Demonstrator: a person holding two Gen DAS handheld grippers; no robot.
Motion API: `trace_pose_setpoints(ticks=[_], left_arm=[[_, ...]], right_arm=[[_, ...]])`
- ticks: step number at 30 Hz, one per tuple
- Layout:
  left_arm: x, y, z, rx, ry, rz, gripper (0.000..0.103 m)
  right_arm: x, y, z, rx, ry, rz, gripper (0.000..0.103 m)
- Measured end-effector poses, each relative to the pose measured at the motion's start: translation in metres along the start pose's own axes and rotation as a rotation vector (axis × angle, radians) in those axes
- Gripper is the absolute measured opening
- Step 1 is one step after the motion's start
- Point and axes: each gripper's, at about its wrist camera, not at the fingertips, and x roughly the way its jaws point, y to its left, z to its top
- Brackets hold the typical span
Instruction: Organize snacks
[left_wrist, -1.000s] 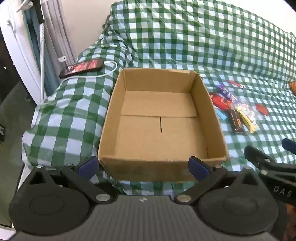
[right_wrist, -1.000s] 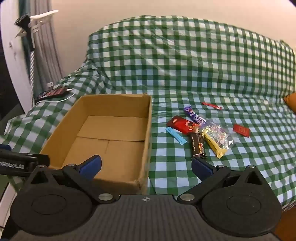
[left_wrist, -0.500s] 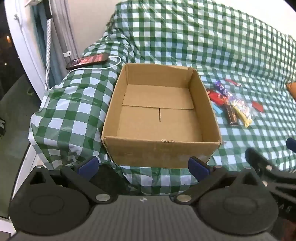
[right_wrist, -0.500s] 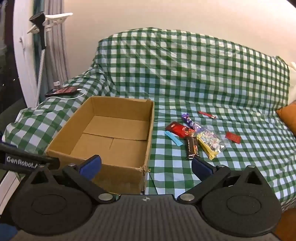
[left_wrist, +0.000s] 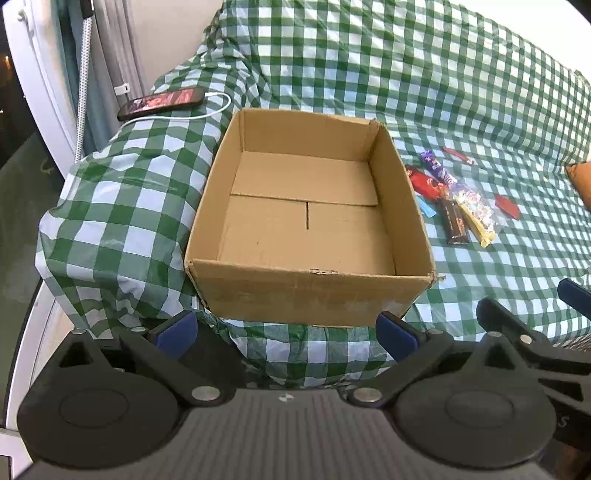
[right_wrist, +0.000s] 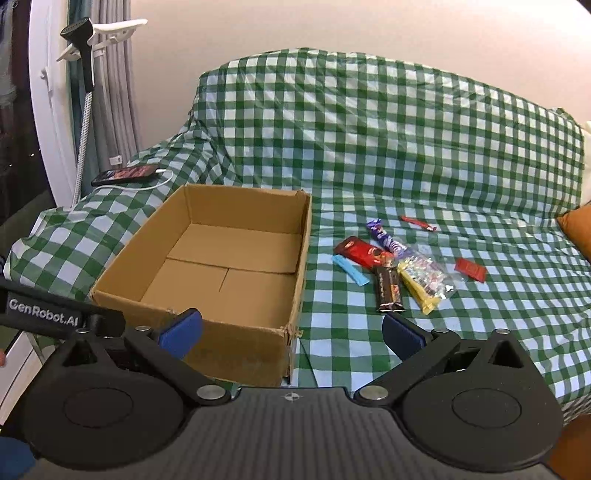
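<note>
An empty cardboard box (left_wrist: 310, 291) (right_wrist: 236, 343) sits on a green-checked cover. To its right lie several snacks: a red bar (right_wrist: 364, 252), a purple wrapper (right_wrist: 384, 236), a blue stick (right_wrist: 350, 270), a dark chocolate bar (right_wrist: 388, 290), a clear bag of candies (right_wrist: 424, 280), a small red packet (right_wrist: 470, 269) and a thin red stick (right_wrist: 418, 223). My left gripper (left_wrist: 286, 332) hangs open in front of the box's near wall. My right gripper (right_wrist: 291, 332) is open too, near the box's front right corner. Neither holds anything.
A phone (left_wrist: 160, 104) on a white charging cable (left_wrist: 207, 112) lies on the covered armrest left of the box. A white stand and grey curtain (right_wrist: 86, 74) rise at the left. An orange cushion (right_wrist: 576, 229) sits at the far right edge.
Both grippers have pulled back and risen, so the box and snacks look smaller and farther away. Nothing on the cover has moved.
</note>
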Motion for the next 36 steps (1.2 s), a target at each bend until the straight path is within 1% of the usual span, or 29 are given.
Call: trace_pose_setpoints(ticks=[5, 13, 17, 36], left_arm=[[0.01, -0.005, 0.003, 0.04, -0.001, 0.028, 0.103], [0.02, -0.003, 0.005, 0.037, 0.01, 0.051, 0.103], [0.019, -0.004, 0.005, 0.048, -0.006, 0.068, 0.103], [0.016, -0.002, -0.003, 0.051, -0.019, 0.065, 0.103]], right_arm=[[0.009, 0.005, 0.001, -0.003, 0.011, 0.002, 0.103], [0.019, 0.007, 0.003, -0.025, 0.029, 0.011, 0.103], [0.018, 0.008, 0.004, -0.032, 0.02, 0.012, 0.103], [0.014, 0.013, 0.004, -0.051, 0.006, 0.004, 0.103]])
